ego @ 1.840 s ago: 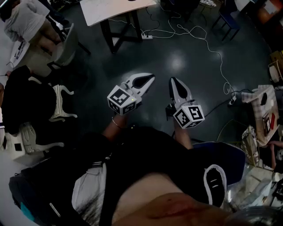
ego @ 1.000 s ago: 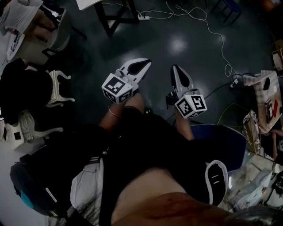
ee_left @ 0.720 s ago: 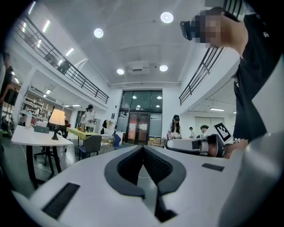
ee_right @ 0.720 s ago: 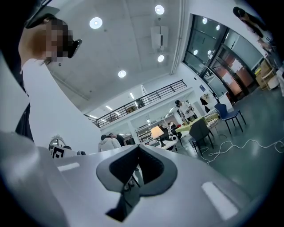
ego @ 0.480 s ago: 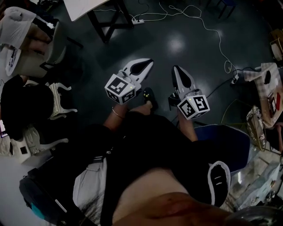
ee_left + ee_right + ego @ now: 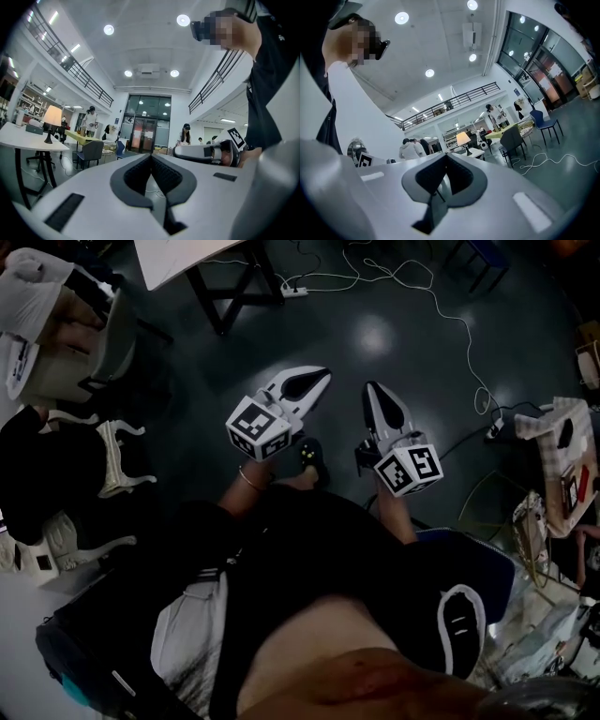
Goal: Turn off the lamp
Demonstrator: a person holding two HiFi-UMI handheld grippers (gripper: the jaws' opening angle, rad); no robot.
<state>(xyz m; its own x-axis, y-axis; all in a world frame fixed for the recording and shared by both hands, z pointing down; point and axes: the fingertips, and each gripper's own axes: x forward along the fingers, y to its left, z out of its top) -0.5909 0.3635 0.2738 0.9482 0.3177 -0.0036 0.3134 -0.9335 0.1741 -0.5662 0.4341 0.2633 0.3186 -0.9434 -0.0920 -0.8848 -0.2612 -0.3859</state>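
Note:
The lamp point(image 6: 52, 117), a lit cream shade on a dark stem, stands on a white table point(image 6: 28, 140) far off at the left of the left gripper view. The lamp point(image 6: 462, 138) shows small and distant just above the jaws in the right gripper view. The head view does not show it. My left gripper point(image 6: 322, 374) and right gripper point(image 6: 368, 387) are held side by side over the dark floor, pointing level. The left gripper point(image 6: 151, 156) is shut with nothing in it, and so is the right gripper point(image 6: 446, 154).
A table corner point(image 6: 178, 263) on dark legs stands ahead at the left. A power strip point(image 6: 298, 289) and white cables point(image 6: 450, 324) lie on the floor. Chairs point(image 6: 117, 460) stand to the left and cluttered boxes point(image 6: 562, 465) to the right. Several people point(image 6: 410, 149) stand in the distance.
The floor, table and cables have slid across the head view as I walk. A shoe has come into view below the grippers. Both grippers stay shut and side by side.

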